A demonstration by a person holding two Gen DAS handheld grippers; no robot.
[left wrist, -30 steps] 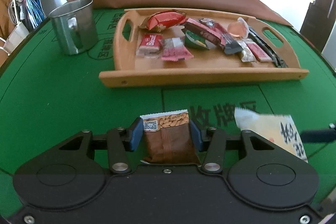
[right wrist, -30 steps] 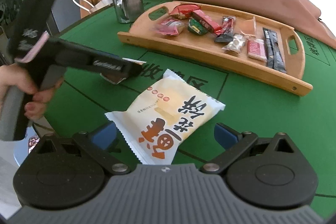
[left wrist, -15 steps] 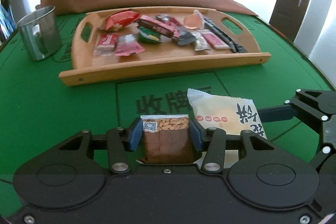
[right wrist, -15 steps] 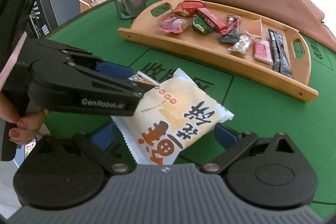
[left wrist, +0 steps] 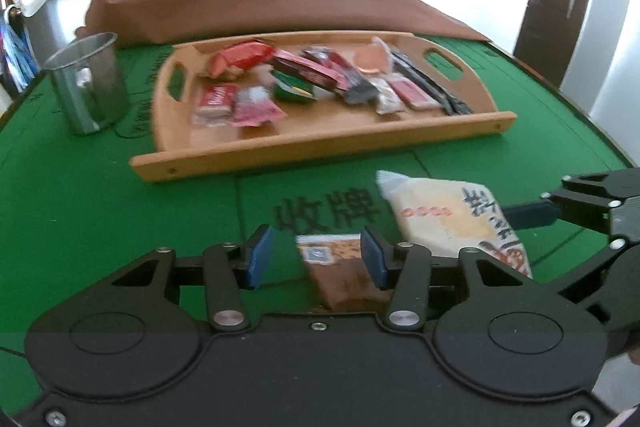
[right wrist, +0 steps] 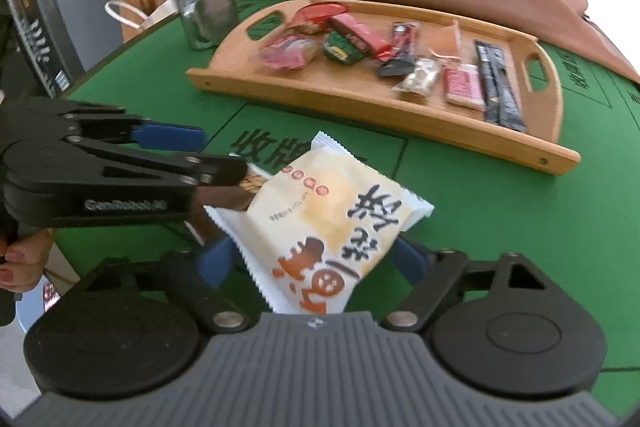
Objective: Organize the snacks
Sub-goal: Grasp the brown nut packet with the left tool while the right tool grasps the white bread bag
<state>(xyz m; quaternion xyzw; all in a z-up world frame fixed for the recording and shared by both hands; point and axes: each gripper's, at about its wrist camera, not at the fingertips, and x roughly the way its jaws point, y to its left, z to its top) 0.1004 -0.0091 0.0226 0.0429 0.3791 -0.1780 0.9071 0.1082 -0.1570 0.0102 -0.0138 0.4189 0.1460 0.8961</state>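
The left claw [left wrist: 316, 261] is partly closed and holds a small brown snack packet [left wrist: 340, 275]. The packet has a white top strip with a printed code and a picture of nuts. It lies against the right pad, while a thin strip of green shows next to the left pad; the picture is blurred there. The packet's tip reaches just over the near corner of a larger packet.

This cream packet [right wrist: 320, 211] lies flat on the green desk [left wrist: 80, 207], in front of the wooden tray [left wrist: 320, 147]. It has zigzag edges, big dark and orange characters and a row of small red dots. The right claw [right wrist: 314, 261] is closing around it, with the pads just beside its two sides and not clearly pressing.

Many small wrapped snacks lie in the tray. A metal mug [left wrist: 88, 83] stands left of it.
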